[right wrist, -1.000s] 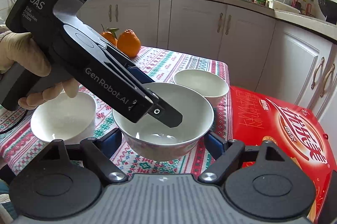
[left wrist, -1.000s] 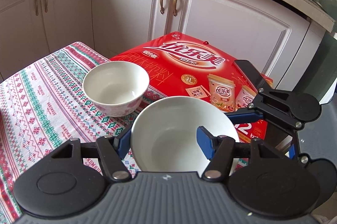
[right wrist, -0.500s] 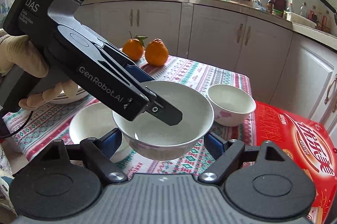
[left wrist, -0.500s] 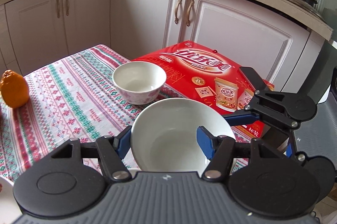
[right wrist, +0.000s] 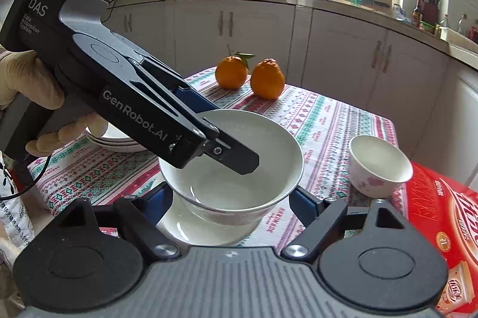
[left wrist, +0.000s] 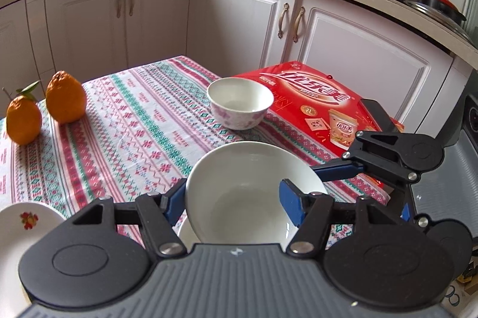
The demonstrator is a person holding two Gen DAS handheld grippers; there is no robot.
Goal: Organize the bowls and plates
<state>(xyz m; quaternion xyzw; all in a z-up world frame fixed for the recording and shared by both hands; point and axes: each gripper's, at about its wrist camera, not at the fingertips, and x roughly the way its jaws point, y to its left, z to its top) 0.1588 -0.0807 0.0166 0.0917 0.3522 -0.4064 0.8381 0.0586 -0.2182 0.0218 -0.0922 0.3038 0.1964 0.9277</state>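
2 oranges [right wrist: 249, 76] sit on the patterned tablecloth [left wrist: 125, 120] near a red box [left wrist: 322, 105].

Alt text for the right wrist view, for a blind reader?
Both claws grip one white bowl above a second bowl on a patterned tablecloth. Behind sit two oranges, a small floral bowl and stacked plates.

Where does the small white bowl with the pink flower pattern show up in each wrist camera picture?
Left wrist view: the small white bowl with pink flowers stands upper centre, beyond the held bowl, touching the red box.
Right wrist view: it stands at the right, by the table's edge.
Shared landmark: the two oranges on the patterned cloth.
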